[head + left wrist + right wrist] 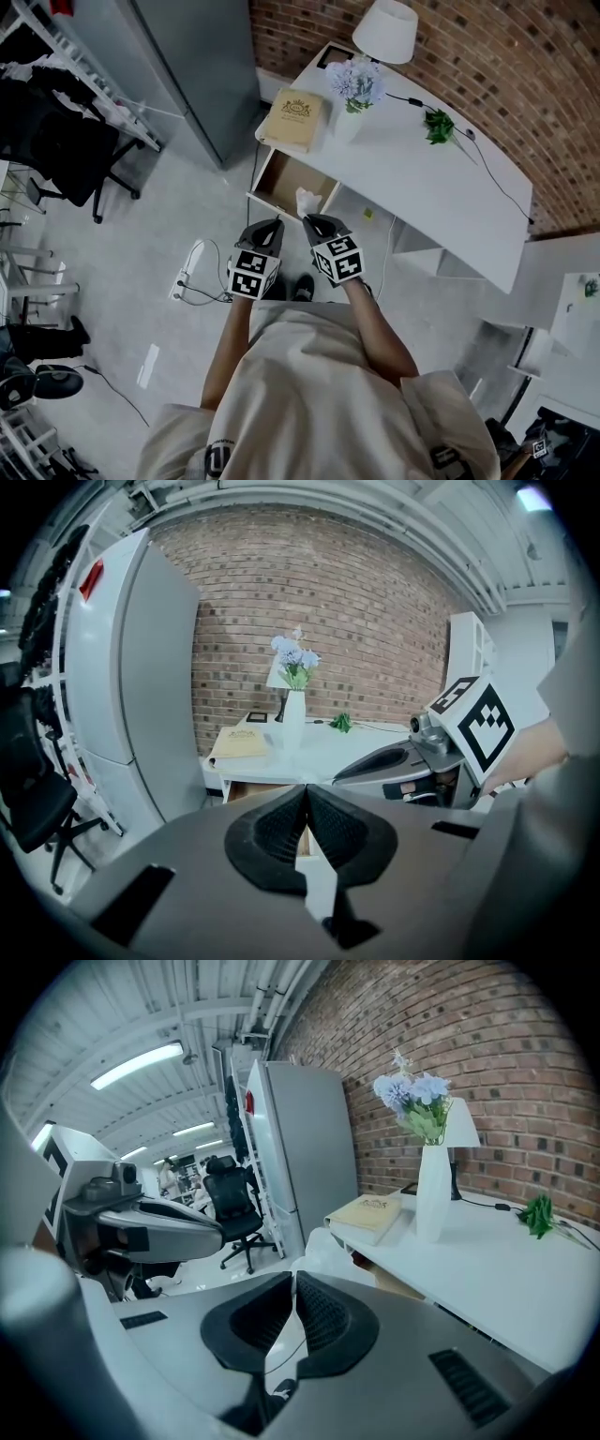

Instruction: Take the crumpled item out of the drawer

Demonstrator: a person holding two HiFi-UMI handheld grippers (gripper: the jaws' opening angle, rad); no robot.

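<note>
Crumpled item (pixel 307 200), white, pinched in the nearly closed right tool (pixel 310 219) and held just above the open drawer (pixel 281 178), probably to clear its front edge; left tool (pixel 277 223) closed on nothing, parked beside.

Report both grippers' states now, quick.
Left gripper: closed, nothing held.
Right gripper: closed on the white crumpled item, which it pinches at the tips.

The head camera is looking steeply down onto the white desk (pixel 441 178) and open drawer (pixel 284 180). Cameras on the left gripper (pixel 306 791) and right gripper (pixel 293 1279) are looking along their jaws at that desk, sharing its flower vase (pixel 292 722) and tan book (pixel 367 1215); head and right views are sharing the crumpled paper (pixel 307 201).
</note>
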